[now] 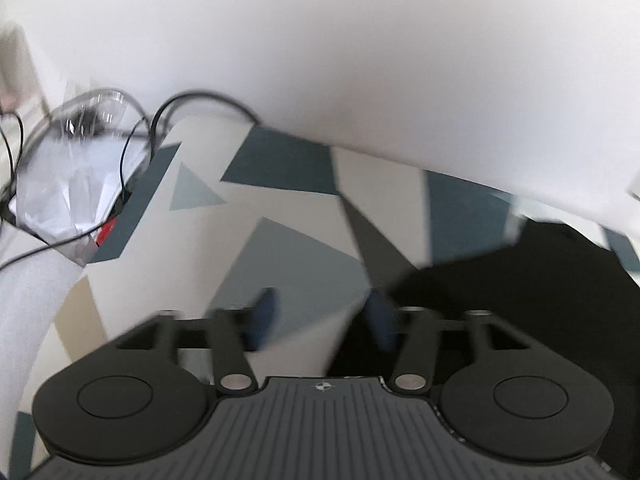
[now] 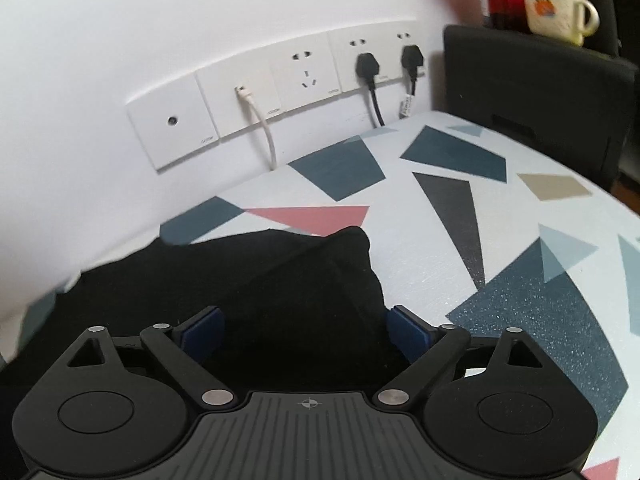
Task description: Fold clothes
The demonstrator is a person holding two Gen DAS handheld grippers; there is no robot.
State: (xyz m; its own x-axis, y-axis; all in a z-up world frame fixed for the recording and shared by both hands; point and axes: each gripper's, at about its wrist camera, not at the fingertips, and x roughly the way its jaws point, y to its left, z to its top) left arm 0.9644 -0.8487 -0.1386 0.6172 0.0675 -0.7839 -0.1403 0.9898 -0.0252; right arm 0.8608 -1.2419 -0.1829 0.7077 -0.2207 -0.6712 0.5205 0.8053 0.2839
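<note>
A black garment (image 2: 280,280) lies folded on the table's patterned cloth (image 2: 440,264), near the wall. In the right wrist view my right gripper (image 2: 306,332) hovers over the garment's near part. Its blue pads (image 2: 204,332) stand wide apart on either side of the fabric and do not press on it. The left wrist view is motion-blurred. There my left gripper (image 1: 322,320) is open with nothing between its blue pads (image 1: 264,316), over the patterned cloth (image 1: 280,248). The black garment (image 1: 500,276) lies just to the gripper's right.
A white wall (image 2: 120,40) with a row of sockets (image 2: 280,88) and plugged cables runs behind the table. A black box (image 2: 532,88) with a cream mug (image 2: 556,8) on it stands at the far right. Black cables (image 1: 160,120) and a clear plastic bag (image 1: 72,184) lie at the left.
</note>
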